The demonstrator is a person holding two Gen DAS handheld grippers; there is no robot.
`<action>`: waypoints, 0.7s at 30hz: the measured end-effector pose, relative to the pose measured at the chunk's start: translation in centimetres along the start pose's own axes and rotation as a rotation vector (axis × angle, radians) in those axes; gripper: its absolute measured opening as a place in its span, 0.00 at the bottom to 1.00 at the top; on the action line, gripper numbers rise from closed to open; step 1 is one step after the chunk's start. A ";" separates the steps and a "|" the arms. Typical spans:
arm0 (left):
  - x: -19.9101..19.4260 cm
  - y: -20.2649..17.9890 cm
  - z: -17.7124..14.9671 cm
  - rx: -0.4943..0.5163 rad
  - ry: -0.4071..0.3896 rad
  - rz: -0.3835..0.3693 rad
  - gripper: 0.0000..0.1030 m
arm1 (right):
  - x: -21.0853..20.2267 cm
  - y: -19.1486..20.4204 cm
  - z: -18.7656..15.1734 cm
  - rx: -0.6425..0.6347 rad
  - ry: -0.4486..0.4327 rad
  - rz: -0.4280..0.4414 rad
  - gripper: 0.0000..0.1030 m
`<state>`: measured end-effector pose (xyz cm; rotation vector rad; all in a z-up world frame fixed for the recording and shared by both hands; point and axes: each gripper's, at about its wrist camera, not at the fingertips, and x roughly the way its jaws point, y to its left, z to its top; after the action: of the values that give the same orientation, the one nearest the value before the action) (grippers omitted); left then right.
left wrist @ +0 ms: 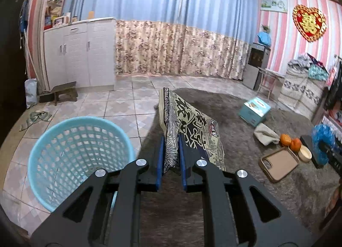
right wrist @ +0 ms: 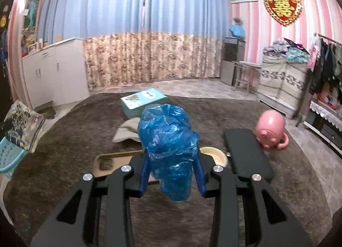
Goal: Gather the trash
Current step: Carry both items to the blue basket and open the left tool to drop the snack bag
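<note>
My left gripper point(left wrist: 171, 138) is shut on a flat printed snack wrapper point(left wrist: 192, 125) with black lettering, which sticks up and forward above the brown carpet. A light blue plastic basket point(left wrist: 70, 155) stands on the tiles just left of that gripper. My right gripper point(right wrist: 172, 155) is shut on a crumpled blue plastic bag point(right wrist: 168, 144) that bulges above and below its blue fingers. The right wrist view also catches the wrapper point(right wrist: 23, 127) and the basket's rim point(right wrist: 10, 157) at its far left edge. The blue bag point(left wrist: 322, 140) appears at the right edge of the left wrist view.
On the carpet lie a teal box point(right wrist: 143, 99), a beige cloth point(right wrist: 126, 131), a phone case point(left wrist: 277, 163), two oranges point(left wrist: 290, 141), a small cream bowl point(right wrist: 213, 155), a black flat slab point(right wrist: 248, 153) and a pink mug point(right wrist: 271, 133). White cabinets point(left wrist: 81, 54) line the left wall.
</note>
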<state>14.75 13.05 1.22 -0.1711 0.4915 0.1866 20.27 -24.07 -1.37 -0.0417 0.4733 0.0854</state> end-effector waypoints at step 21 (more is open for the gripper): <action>-3.7 12.2 1.9 -0.025 -0.024 0.175 0.12 | -0.5 9.5 0.9 -0.108 0.011 0.143 0.35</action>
<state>9.78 24.71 3.19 -0.1502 0.4800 0.3656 19.41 -14.57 -0.52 -0.1141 0.4821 0.2513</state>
